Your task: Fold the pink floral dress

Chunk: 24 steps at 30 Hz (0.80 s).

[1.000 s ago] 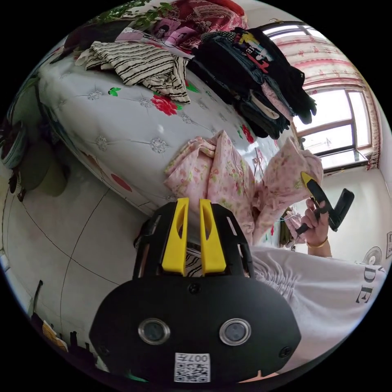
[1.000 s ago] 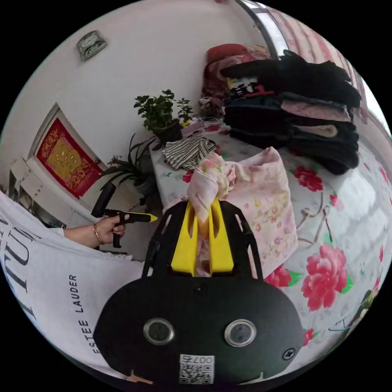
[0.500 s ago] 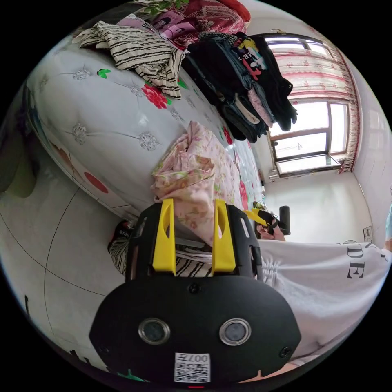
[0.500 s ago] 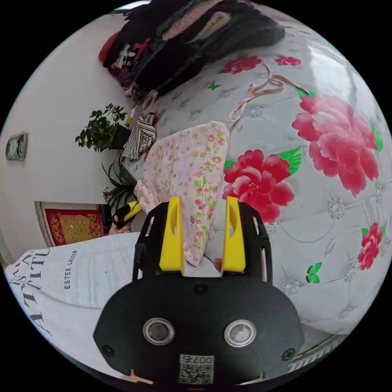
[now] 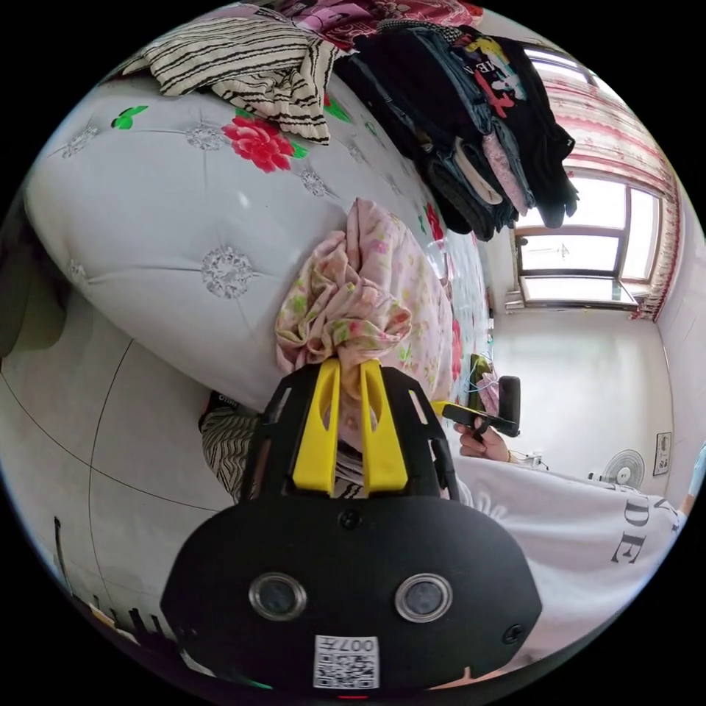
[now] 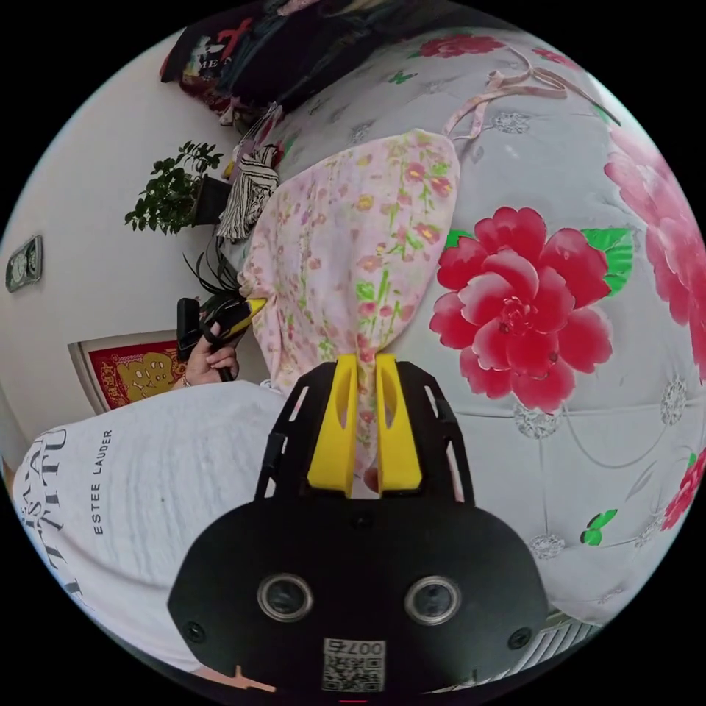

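The left tool [image 5: 349, 368] is clenched on a bunched edge of the pink floral dress [image 5: 368, 294], which lies just ahead of it on the flowered bed [image 5: 147, 220]. The right tool [image 6: 365, 364] grips another edge of the dress [image 6: 353, 235], the cloth spreading flat beyond its jaws.

My left gripper [image 5: 349, 364] pinches a bunched wad of the pink floral dress [image 5: 368, 294]; the cloth between my jaws hides behind the yellow fingers [image 5: 318, 434]. My right gripper [image 6: 365, 360] covers the hem it clamps. Dress strap [image 6: 507, 88] runs toward the frame edge, its end too small to tell. Stack of dark clothes [image 6: 294, 44] cut off by the rim. Striped garment [image 5: 243, 59] partly cropped.
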Motion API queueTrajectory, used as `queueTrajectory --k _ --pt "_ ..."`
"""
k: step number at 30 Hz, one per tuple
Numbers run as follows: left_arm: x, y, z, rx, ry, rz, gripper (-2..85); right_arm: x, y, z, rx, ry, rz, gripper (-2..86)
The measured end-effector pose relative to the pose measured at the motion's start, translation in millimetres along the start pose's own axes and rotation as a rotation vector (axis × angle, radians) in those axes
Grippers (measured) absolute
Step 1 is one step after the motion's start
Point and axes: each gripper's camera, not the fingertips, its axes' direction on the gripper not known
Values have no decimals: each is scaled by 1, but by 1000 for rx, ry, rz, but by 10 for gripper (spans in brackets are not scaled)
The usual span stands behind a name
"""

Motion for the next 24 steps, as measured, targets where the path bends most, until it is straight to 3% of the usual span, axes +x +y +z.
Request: queueTrajectory --k 10,15,19,24 --pt "-21 6 -9 17 -33 88 99 18 -8 -3 13 -65 52 48" --pt "-26 -17 29 -18 -26 73 50 13 -15 -2 9 -75 2 22" --pt "-34 -31 47 -11 69 42 18 16 -11 -31 129 -145 0 7" --pt "26 -49 78 -30 165 226 -2 23 -3 -91 302 -272 13 2"
